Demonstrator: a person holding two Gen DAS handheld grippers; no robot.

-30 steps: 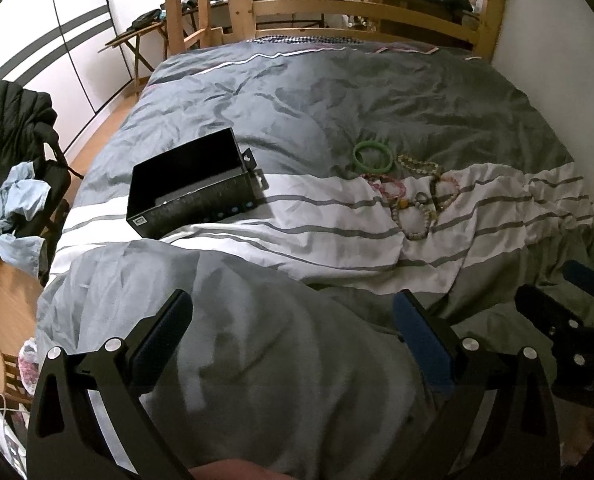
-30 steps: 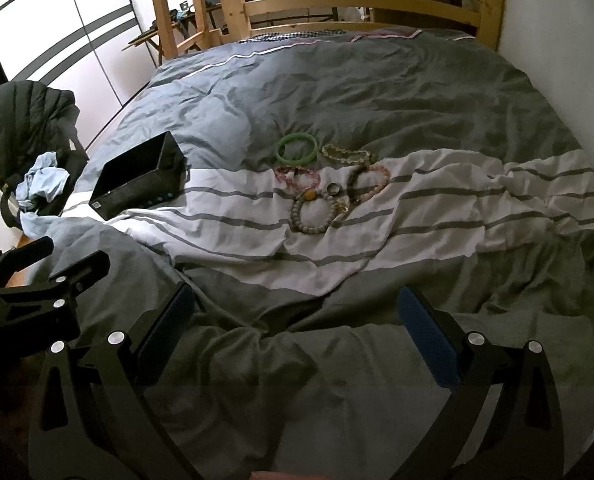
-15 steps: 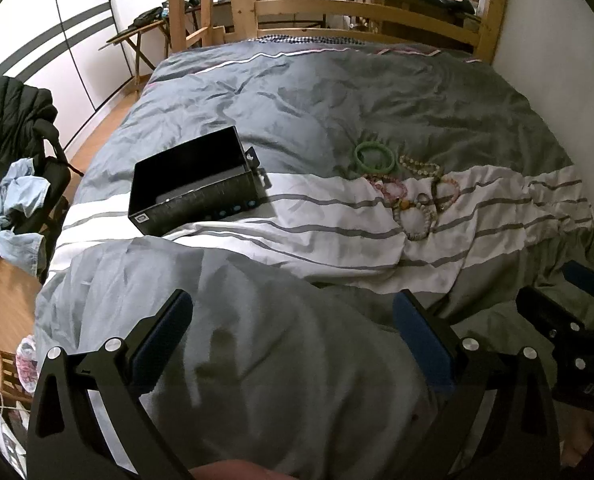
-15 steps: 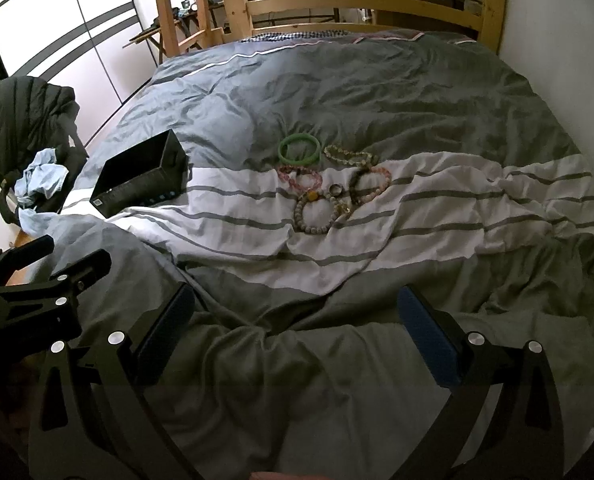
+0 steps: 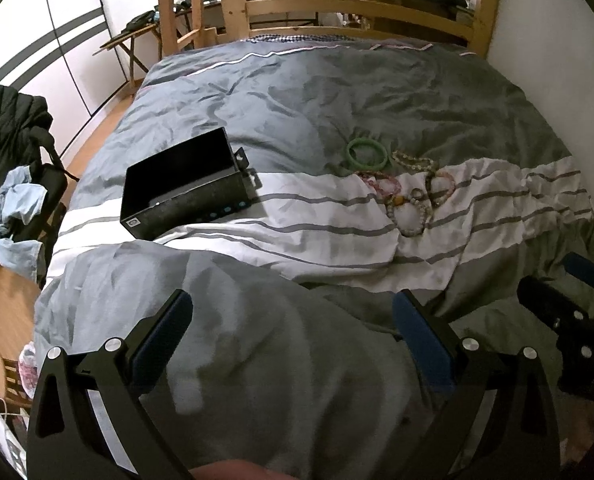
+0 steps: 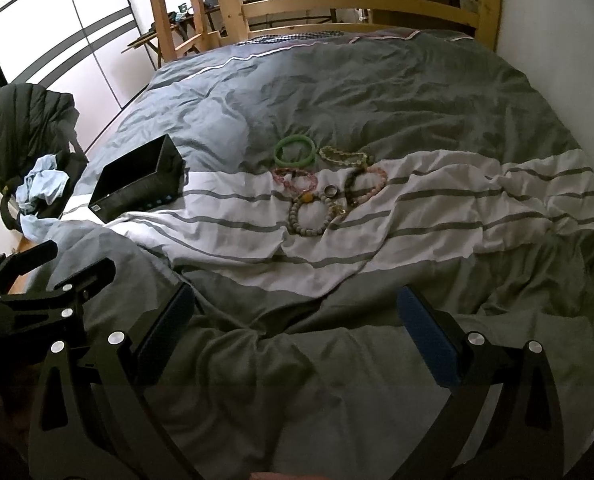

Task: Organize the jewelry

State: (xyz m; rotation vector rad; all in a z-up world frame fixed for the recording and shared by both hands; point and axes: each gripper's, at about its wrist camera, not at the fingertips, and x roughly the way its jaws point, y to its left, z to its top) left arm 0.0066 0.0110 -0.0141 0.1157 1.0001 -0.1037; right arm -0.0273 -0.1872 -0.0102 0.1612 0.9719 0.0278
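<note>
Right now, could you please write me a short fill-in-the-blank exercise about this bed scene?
1. The bangle lying farthest up the bed is ____ in colour.
2. The box resting on the duvet is ____ in colour.
3. Both the left gripper and the right gripper have their jaws ____.

Missing words: green; black; open

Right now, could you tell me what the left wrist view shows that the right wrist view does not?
Only the left wrist view shows the right gripper at its right edge, and the left gripper open in the foreground. Only the right wrist view shows a small ring clearly among the bracelets, and the open right gripper from behind. Both show the black box, the green bangle, the beaded bracelets and the striped duvet.
</note>
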